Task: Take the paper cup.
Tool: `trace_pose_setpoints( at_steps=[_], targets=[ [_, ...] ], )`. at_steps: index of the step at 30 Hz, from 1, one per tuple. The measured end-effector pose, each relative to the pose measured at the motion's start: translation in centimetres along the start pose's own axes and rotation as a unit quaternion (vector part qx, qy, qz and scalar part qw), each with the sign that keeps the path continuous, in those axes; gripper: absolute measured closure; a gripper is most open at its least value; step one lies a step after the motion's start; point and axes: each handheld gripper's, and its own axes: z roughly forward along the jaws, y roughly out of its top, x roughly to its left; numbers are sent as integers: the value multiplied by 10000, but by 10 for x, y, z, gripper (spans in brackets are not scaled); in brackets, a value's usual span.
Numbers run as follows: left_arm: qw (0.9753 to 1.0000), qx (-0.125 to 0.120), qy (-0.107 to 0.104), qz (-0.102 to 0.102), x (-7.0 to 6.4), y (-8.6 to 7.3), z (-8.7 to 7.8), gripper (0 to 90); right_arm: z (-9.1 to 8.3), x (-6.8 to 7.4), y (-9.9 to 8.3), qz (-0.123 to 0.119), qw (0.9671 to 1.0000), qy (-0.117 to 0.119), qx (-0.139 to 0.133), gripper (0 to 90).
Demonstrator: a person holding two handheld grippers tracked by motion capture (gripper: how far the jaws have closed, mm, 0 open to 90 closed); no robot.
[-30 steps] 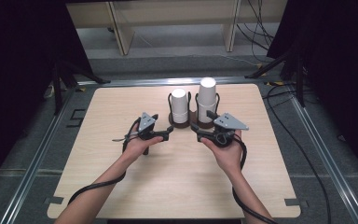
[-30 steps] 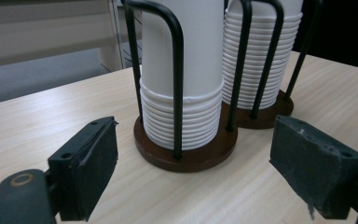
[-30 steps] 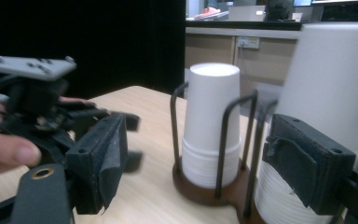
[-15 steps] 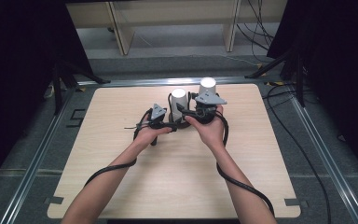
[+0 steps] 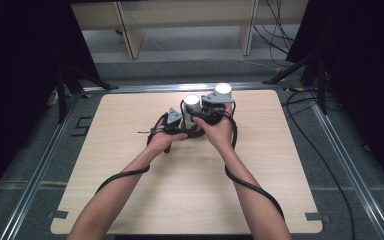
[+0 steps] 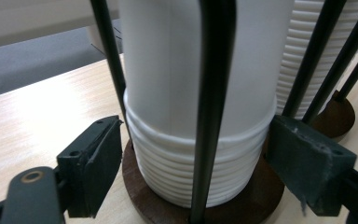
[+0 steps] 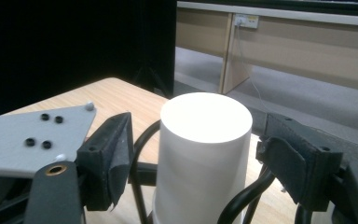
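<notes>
Two stacks of white paper cups stand in black wire holders on round brown bases near the table's far middle: a left stack [image 5: 192,101] and a taller right stack [image 5: 223,90]. My left gripper [image 5: 176,125] is low at the left stack's foot. It stands open [image 6: 200,163], with its jaws on either side of the ribbed cup rims [image 6: 186,163] and a wire rod [image 6: 212,93] in front. My right gripper [image 5: 203,114] is higher and also open [image 7: 204,161]. Its jaws flank the top cup [image 7: 205,135] with a gap on each side.
The wooden table [image 5: 130,165] has rounded corners and a metal frame around it. The second holder's base [image 6: 335,114] sits close to the right of the first. The left gripper's grey plate [image 7: 32,135] shows beside my right jaws. Cables trail along both forearms.
Both grippers moved forward to the cup stacks. The left went down to the left stack's foot; the right swung left and up around its top cup.
</notes>
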Motion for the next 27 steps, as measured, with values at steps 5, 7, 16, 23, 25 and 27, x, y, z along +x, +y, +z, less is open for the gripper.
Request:
trace_pose_setpoints(
  at_steps=[5, 7, 16, 23, 25, 27],
  targets=[
    [10000, -29, -25, -62, -1, 1, 3, 194, 11, -1, 2, -140, 9999, -54, 54, 265],
    [10000, 26, -9, -23, 0, 1, 2, 196, 14, 1, 3, -156, 9997, -124, 106, 269],
    [10000, -38, -15, -26, -1, 1, 1, 207, 22, 2, 1, -120, 9993, -325, 170, 304],
    [9999, -91, -42, -46, -1, 0, 1, 210, 28, 1, -2, -172, 9987, -430, 210, 314],
    [9999, -88, -39, -45, -1, 0, 1, 211, 29, 2, -3, -17, 9991, -366, 229, 326],
    [9999, -82, -43, -38, -1, 0, 1, 211, 29, 1, -3, -85, 9989, -424, 181, 331]
  ],
)
